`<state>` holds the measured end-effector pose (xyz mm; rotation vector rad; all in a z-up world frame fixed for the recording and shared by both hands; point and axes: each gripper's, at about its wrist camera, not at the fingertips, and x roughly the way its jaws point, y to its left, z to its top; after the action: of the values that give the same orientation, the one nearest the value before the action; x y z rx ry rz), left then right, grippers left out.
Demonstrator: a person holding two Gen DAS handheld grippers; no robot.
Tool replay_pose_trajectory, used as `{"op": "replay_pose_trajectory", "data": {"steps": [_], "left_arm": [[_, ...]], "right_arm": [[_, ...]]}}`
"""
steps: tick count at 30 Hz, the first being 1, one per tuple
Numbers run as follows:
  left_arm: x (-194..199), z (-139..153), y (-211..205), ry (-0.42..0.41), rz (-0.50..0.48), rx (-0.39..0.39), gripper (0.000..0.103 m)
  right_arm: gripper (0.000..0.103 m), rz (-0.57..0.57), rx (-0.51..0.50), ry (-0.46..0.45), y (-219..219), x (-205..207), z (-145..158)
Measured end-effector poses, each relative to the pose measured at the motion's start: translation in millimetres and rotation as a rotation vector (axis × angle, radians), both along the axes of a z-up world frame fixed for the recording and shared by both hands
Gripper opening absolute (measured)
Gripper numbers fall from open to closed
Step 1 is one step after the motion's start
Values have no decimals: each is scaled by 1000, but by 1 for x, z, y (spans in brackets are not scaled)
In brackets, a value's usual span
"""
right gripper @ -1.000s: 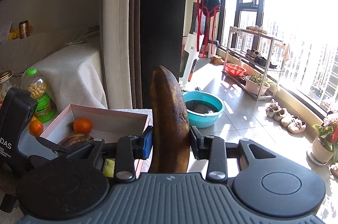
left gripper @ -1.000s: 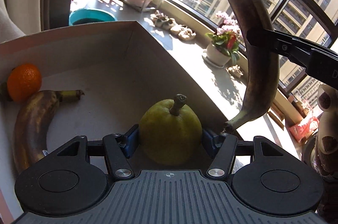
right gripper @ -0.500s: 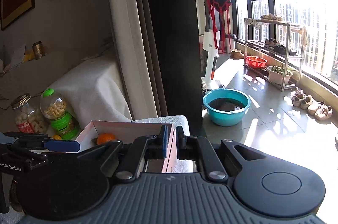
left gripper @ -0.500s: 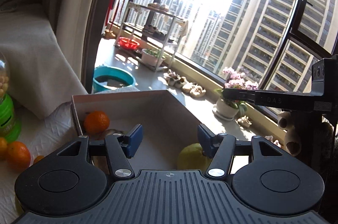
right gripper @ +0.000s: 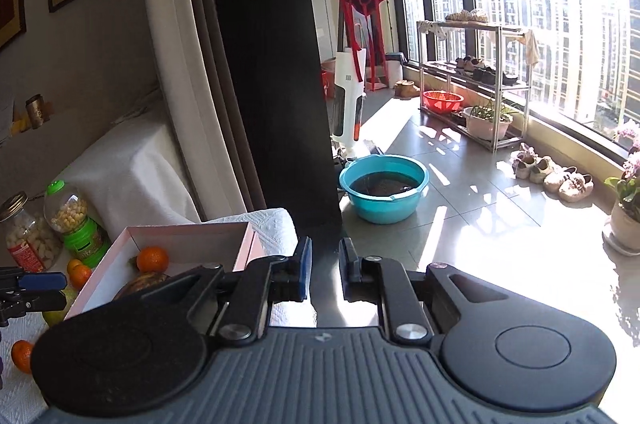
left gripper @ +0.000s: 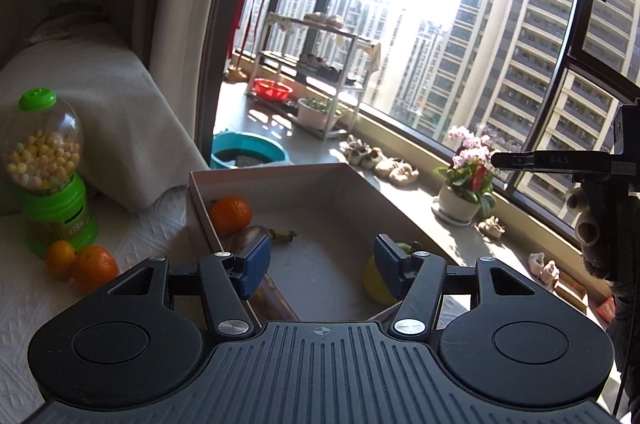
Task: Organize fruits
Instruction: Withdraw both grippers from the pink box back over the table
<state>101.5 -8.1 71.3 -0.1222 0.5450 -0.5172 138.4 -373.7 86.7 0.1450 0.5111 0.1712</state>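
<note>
Left wrist view is showing the left tongs (left gripper: 318,266) gaping wide and empty over the box (left gripper: 280,171) holding orange, banana and pear, while right tongs (right gripper: 322,274) are hanging part-open, empty; next, I judge, they are fetching the oranges (left gripper: 96,266) at 9 o'clock.

Both wrist views above box (left gripper: 280,171)

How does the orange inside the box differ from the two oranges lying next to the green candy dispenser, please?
The orange in the box sits inside the box, against its left wall; the two loose oranges lie outside it on the white cloth, by the green candy dispenser. The boxed orange rests beside a brown banana; the loose pair are side by side, seemingly touching. One of the pair looks smaller. All are round and orange.
</note>
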Motion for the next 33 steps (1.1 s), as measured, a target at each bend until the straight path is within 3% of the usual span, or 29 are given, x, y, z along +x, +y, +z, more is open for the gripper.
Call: {"op": "replay_pose_trajectory", "data": {"steps": [7, 11, 15, 19, 24, 26, 29, 33], "left_arm": [[-19, -6, 16, 12, 71, 100, 63], [-33, -16, 34, 25, 136, 135, 63], [-48, -20, 56, 43, 207, 143, 63], [-63, -28, 75, 63, 275, 153, 63], [-84, -32, 97, 73, 349, 135, 63], [-89, -34, 106, 83, 375, 108, 63], [-94, -37, 117, 91, 406, 62, 63], [-103, -43, 120, 104, 382, 43, 63]], "right_arm": [[28, -88, 17, -21, -35, -24, 5], [30, -66, 38, -5, -26, -29, 2], [39, -23, 46, 13, -2, -33, -3], [45, 35, -36, 39, 46, -38, -14], [48, 211, -144, 42, 131, -56, -26], [54, 308, -137, 59, 164, -64, -30], [55, 464, -134, 107, 222, -80, -45], [56, 570, -182, 102, 279, -97, -62]]}}
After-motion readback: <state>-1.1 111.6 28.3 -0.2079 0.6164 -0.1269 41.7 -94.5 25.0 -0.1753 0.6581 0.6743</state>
